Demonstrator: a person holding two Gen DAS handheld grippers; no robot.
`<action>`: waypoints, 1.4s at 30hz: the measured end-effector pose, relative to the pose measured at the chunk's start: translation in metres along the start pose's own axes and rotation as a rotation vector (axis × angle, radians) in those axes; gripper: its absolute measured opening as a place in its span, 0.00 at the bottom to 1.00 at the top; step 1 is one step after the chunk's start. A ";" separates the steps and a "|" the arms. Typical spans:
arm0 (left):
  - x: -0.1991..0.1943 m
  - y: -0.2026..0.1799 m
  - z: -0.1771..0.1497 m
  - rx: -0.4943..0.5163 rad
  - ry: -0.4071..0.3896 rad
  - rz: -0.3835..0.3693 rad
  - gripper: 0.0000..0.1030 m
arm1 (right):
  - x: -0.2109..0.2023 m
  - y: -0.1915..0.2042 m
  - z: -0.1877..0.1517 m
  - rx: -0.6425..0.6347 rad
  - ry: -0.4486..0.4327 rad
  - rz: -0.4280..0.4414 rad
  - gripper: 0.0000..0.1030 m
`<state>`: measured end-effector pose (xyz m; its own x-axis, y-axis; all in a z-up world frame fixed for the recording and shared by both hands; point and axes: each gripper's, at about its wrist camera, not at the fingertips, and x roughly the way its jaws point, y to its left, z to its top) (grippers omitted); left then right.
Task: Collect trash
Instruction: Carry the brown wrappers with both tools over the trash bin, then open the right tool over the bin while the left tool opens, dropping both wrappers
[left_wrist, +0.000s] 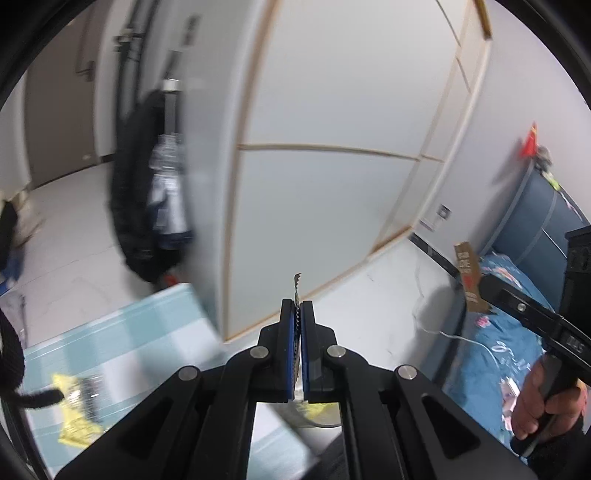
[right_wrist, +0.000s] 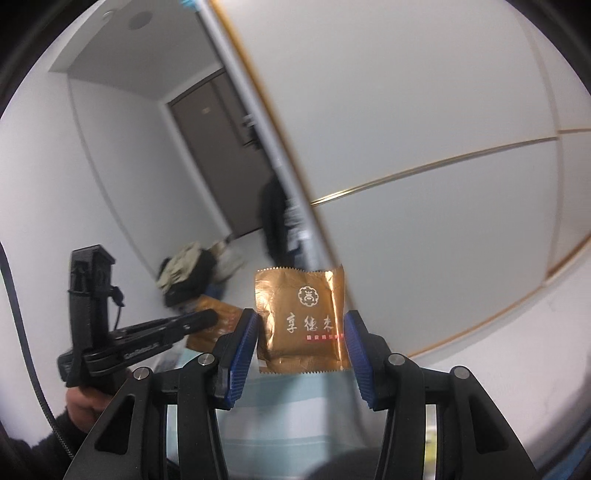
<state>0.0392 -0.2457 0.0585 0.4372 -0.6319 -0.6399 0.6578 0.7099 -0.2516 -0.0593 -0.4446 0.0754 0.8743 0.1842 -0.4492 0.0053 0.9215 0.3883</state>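
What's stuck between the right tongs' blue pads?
A gold wrapper, held flat across the right tongs; the right wrist view shows it.

Between my right gripper (right_wrist: 301, 350) fingers sits a wrapper (right_wrist: 301, 321), its side edges against both pads. A second wrapper (left_wrist: 296, 295) stands edge-on between my left gripper (left_wrist: 298, 332) fingers, poking past the tips. Beyond both sets of fingertips rises a wardrobe (left_wrist: 332, 147). Left of my left fingers lies a table (left_wrist: 122, 343); right of them, a bed (left_wrist: 498, 332).
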 end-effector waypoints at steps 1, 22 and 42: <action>0.011 -0.008 0.001 0.013 0.013 -0.012 0.00 | -0.003 -0.010 -0.001 0.014 -0.001 -0.018 0.46; 0.177 -0.043 -0.034 0.008 0.374 -0.155 0.00 | 0.088 -0.222 -0.113 0.437 0.293 -0.193 0.46; 0.246 -0.042 -0.077 -0.025 0.621 -0.185 0.00 | 0.185 -0.262 -0.214 0.535 0.627 -0.097 0.73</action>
<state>0.0720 -0.4070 -0.1441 -0.1231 -0.4522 -0.8834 0.6706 0.6182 -0.4099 -0.0027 -0.5793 -0.2814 0.4257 0.4144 -0.8044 0.4352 0.6856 0.5836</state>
